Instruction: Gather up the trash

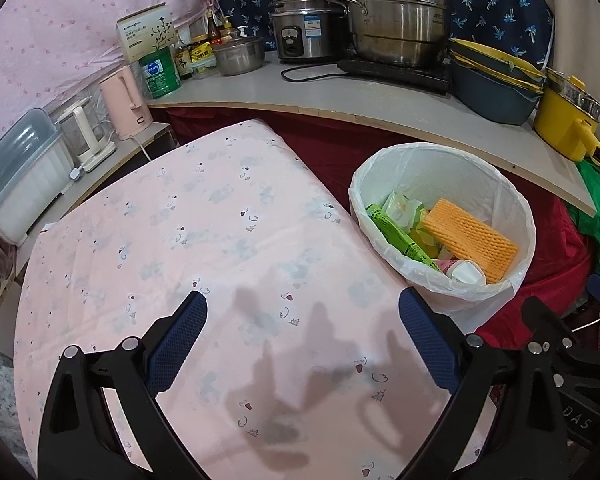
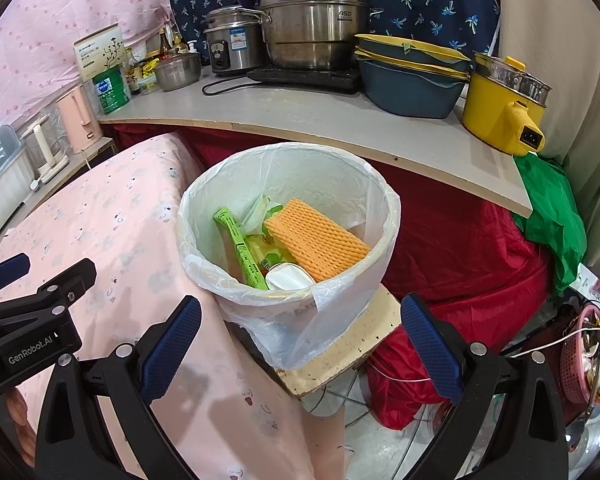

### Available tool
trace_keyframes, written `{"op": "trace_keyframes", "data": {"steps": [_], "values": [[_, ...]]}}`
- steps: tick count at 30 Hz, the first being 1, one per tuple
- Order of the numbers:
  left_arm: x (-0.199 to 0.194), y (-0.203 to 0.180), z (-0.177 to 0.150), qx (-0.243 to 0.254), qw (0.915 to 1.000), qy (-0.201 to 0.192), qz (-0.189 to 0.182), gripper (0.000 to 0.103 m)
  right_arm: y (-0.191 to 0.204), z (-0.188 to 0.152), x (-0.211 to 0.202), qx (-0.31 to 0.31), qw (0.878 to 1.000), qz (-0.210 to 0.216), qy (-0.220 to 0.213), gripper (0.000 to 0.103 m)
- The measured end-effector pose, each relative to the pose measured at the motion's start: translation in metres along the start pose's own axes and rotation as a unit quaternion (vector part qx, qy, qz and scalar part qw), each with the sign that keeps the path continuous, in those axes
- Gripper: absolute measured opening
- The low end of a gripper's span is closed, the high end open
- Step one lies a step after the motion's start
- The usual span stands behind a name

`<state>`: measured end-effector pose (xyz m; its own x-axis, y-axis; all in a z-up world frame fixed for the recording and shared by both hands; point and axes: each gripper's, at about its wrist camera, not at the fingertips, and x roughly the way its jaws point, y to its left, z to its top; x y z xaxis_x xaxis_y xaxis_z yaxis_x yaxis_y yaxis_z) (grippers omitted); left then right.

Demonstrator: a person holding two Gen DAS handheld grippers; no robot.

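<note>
A white bin (image 1: 504,208) (image 2: 236,200) lined with a clear bag stands to the right of the pink-clothed table (image 1: 204,240) (image 2: 100,232). Inside it lie an orange foam net (image 1: 470,238) (image 2: 316,242), a green packet (image 1: 400,236) (image 2: 240,246), a white cup (image 1: 466,272) (image 2: 290,278) and pale wrappers. My left gripper (image 1: 302,304) hovers open above the bare tablecloth, holding nothing. My right gripper (image 2: 300,308) is open and empty just in front of the bin. The left gripper also shows at the left edge of the right wrist view (image 2: 40,292).
A grey shelf (image 1: 320,92) (image 2: 300,120) behind carries steel pots (image 1: 400,20), a rice cooker (image 1: 304,32), blue and yellow basins (image 1: 496,80), a yellow electric pot (image 2: 504,100), jars and a green tin. A pink kettle (image 1: 126,98) stands left. Red cloth (image 2: 460,248) and a pink basket (image 2: 584,356) lie right.
</note>
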<state>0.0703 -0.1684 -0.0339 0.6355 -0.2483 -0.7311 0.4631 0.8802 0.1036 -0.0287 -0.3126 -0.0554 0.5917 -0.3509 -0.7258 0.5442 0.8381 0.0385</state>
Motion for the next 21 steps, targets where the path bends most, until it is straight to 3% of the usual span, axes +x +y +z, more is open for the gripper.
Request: {"op": "trace_keyframes", "data": {"steps": [21], "values": [[-0.0026, -0.006, 0.0011, 0.005, 1.0, -0.005, -0.003, 0.092, -0.0027, -0.0007, -0.0016, 0.003, 1.0, 0.0, -0.001, 0.096]]}}
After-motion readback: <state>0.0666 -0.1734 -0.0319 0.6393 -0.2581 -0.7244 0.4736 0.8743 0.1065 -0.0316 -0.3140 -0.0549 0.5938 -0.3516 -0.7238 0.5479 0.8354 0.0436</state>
